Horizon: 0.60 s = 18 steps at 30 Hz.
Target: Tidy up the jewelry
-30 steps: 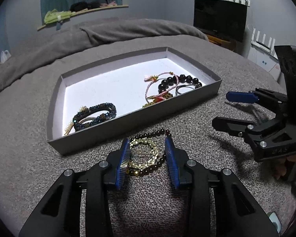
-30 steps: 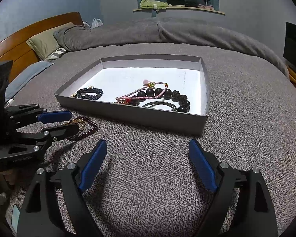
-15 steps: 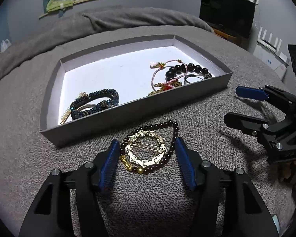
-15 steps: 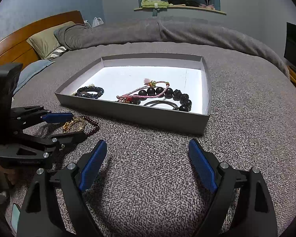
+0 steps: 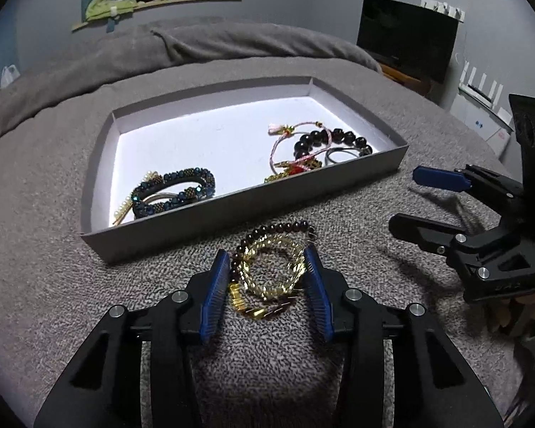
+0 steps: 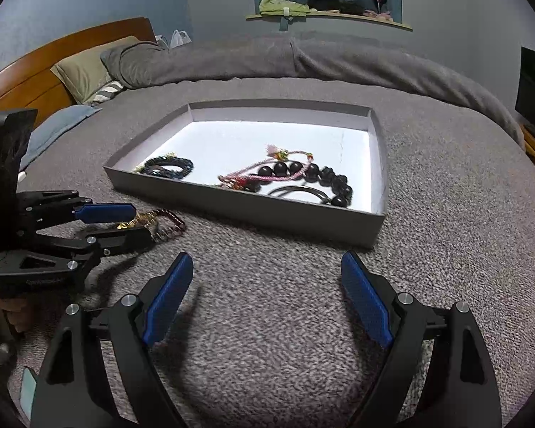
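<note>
Bedspread point(image 5: 89, 285), grey and nubbly, lies under everything, and its soft pile is the first hazard: a fingertip pushed low to get under the jewelry could, I judge, snag the weave or drag the pieces instead of lifting them.

Just ahead of the left claw point(image 5: 267, 260) sits the shallow grey tray point(image 5: 210, 221), its near wall directly beyond the fingertips. Already inside are a blue beaded bracelet point(image 5: 174, 192) ahead and to the left, and a heap of large dark beads point(image 5: 333, 141) with a pink cord point(image 5: 285, 142) ahead and to the right. A low carry could catch that near wall and shove the light tray across the bed.

To the right of the left claw, the right claw point(image 6: 267, 285) hangs spread wide over bare bedspread, gripping nothing, well apart from the jewelry. It is near enough to get in the way if both claws head for the tray together.

Between the left claw's blue pads lies the gold chain bracelet point(image 5: 273, 267), coiled inside a dark red bead bracelet point(image 5: 278, 230), both outside the tray. The pads appear to touch the gold coil on each side, squeezing it slightly out of round; whether the hold is firm I cannot tell. The main risk is here: the two loops overlap, so a lift may bring both up tangled, or the slack chain may fold and slip out between the pads. The small gold clasp point(image 5: 251, 308) trailing nearest the claw's body could hook the beads or the fabric.
</note>
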{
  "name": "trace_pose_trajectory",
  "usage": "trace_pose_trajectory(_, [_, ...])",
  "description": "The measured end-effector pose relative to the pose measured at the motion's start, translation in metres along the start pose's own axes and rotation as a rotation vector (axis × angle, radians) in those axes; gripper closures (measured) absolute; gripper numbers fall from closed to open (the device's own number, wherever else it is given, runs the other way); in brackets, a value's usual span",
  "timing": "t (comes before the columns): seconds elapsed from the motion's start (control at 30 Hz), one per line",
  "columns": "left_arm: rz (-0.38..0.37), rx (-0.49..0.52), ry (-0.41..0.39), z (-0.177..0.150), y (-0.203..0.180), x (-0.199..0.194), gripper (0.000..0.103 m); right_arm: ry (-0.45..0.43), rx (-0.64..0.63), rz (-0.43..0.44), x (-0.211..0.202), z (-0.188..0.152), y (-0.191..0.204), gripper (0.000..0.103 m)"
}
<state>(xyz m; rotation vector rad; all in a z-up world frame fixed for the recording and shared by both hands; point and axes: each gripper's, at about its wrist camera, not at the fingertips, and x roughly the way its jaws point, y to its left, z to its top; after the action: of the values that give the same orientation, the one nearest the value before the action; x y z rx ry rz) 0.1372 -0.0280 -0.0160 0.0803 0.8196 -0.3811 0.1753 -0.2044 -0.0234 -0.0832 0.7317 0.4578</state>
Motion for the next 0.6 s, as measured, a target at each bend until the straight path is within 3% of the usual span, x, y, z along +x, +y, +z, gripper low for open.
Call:
trace_pose_trajectory(0.03, [-0.009, 0.005, 0.002, -0.001, -0.001, -0.002, 0.068, -0.002, 0.0, 0.007, -0.001, 0.0, 0.002, 0.019])
trace_pose_trajectory(0.23, [-0.018, 0.036, 0.012, -0.01, -0.003, -0.009, 0.071, 0.008, -0.019, 0.031, 0.003, 0.001, 0.013, 0.019])
trace_pose_trajectory(0.6, [-0.007, 0.028, -0.061, -0.014, 0.015, -0.049, 0.071, 0.018, -0.029, 0.075, 0.009, 0.007, 0.03, 0.019])
